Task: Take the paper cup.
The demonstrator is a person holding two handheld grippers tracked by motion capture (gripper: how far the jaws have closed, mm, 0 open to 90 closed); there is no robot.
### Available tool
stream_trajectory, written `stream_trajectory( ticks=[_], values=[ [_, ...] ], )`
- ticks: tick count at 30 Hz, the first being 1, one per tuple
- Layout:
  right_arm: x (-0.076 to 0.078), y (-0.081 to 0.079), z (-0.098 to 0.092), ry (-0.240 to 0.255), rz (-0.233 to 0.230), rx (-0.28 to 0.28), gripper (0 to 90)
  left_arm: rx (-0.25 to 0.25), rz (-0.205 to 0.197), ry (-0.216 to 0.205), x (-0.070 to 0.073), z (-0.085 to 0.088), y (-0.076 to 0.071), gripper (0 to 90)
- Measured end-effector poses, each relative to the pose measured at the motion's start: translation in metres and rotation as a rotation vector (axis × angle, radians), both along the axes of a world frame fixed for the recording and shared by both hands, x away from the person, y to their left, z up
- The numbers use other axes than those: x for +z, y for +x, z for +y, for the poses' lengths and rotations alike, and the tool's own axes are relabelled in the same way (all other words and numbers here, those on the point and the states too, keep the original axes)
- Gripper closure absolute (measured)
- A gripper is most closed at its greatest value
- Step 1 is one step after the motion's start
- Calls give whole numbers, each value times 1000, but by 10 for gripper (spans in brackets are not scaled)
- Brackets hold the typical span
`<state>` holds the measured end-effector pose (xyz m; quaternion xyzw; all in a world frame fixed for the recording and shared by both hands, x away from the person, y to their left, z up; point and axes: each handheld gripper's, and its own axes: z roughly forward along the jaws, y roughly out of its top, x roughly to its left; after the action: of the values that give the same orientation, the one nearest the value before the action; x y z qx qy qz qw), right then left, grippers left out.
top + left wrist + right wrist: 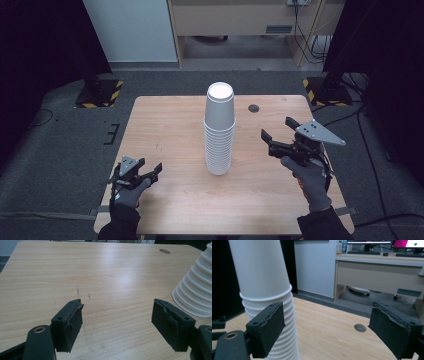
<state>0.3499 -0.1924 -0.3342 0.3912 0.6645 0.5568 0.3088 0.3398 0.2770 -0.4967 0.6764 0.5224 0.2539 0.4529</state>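
Observation:
A tall stack of white paper cups (219,131) stands upside down in the middle of the wooden table (165,120). My left gripper (147,171) is open, low over the table's near left part, well left of the stack; in the left gripper view its jaws (117,322) are wide apart with bare wood between them and the stack's ribbed base (195,292) at the right edge. My right gripper (276,131) is open, raised to the right of the stack at mid height. The right gripper view has the stack (267,302) rising behind its left jaw, with nothing between the jaws (325,327).
A round cable hole (254,108) sits in the table's far right part. Beyond the table are a desk (382,267) and a pale panel (131,30). Stand bases with yellow-black tape (100,92) rest on the floor at both far corners.

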Motion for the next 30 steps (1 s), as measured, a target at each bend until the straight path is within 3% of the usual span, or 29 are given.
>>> stream_trajectory(
  ticks=[13, 30],
  values=[
    [21, 10, 32, 28, -27, 61, 125, 2, -2, -4, 0, 0, 0, 234],
    [34, 26, 74, 49, -28, 129, 123, -2, -1, 7, 0, 0, 0, 234]
  ],
)
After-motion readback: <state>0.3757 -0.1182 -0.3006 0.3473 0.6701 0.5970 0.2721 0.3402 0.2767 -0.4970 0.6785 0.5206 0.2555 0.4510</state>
